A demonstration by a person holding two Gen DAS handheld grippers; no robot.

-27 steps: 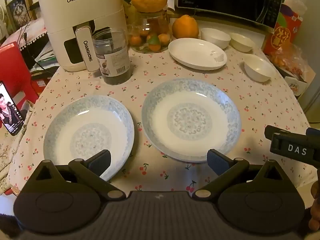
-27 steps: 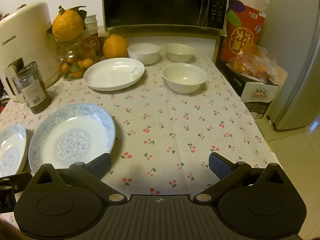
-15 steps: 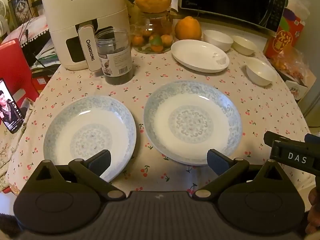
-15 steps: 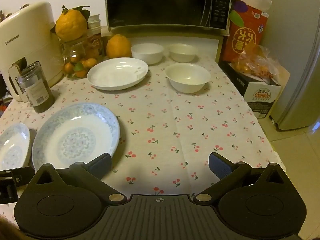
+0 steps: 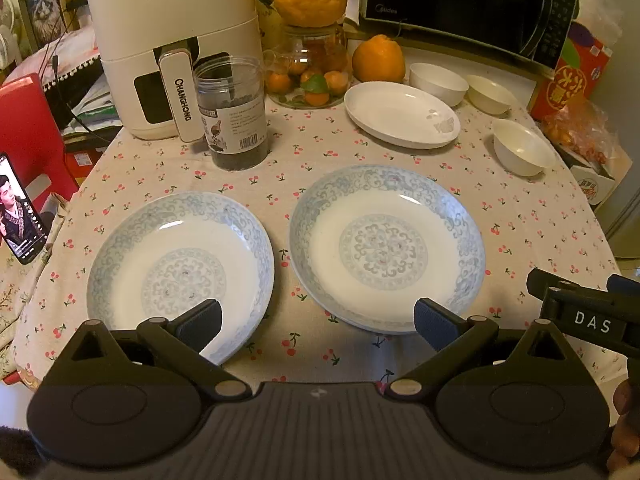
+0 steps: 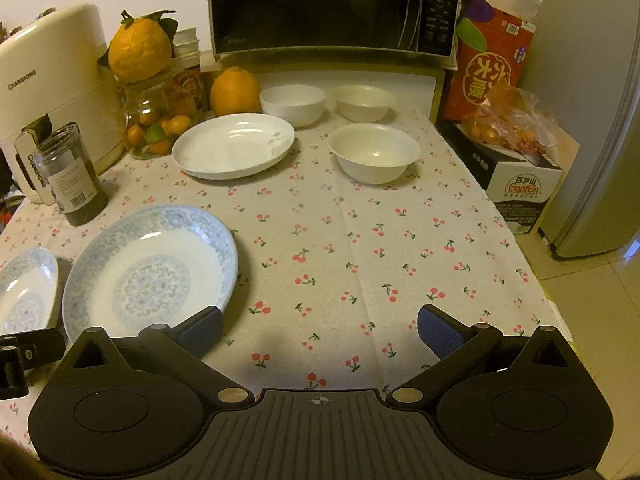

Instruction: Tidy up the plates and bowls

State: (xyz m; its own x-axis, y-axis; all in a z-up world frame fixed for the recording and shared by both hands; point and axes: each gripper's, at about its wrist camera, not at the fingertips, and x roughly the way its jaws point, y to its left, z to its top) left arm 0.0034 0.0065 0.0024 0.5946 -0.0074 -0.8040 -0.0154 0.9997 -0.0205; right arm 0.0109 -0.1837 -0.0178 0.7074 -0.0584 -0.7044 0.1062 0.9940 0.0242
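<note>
Cherry-print tablecloth (image 6: 360, 248); hand-held grippers agape, empty.

Ahead of the wide-open right gripper (image 6: 320, 330), bare tablecloth (image 6: 360, 248) runs clear to a white bowl (image 6: 373, 152) at the far end; a blue-patterned plate (image 6: 150, 272) crowds its left finger. Two patterned plates lie side by side just before the left gripper (image 5: 318, 320), with a dark jar (image 5: 234, 116) and an air fryer (image 5: 172, 48) blocking the way beyond.
</note>
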